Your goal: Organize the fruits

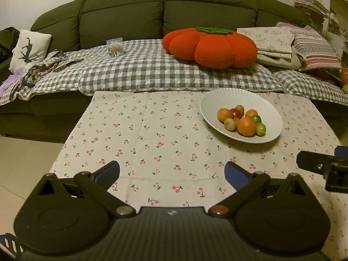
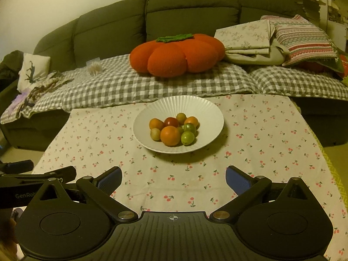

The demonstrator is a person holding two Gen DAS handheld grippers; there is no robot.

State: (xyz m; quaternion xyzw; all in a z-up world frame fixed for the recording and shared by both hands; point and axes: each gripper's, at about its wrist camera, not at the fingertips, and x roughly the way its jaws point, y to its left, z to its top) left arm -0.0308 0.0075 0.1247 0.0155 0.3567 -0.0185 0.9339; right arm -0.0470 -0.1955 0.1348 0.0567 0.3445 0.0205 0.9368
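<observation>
A white ribbed bowl stands at the far side of the table on a cherry-print cloth. It holds several small fruits: orange ones, green ones, a red one and pale yellow-green ones. My left gripper is open and empty, low over the near cloth, left of the bowl. My right gripper is open and empty, near the front edge, facing the bowl. Each gripper shows at the other view's edge.
A dark green sofa with a grey checked blanket runs behind the table. On it lie an orange pumpkin cushion, folded linens and a striped pillow. Floor lies to the left.
</observation>
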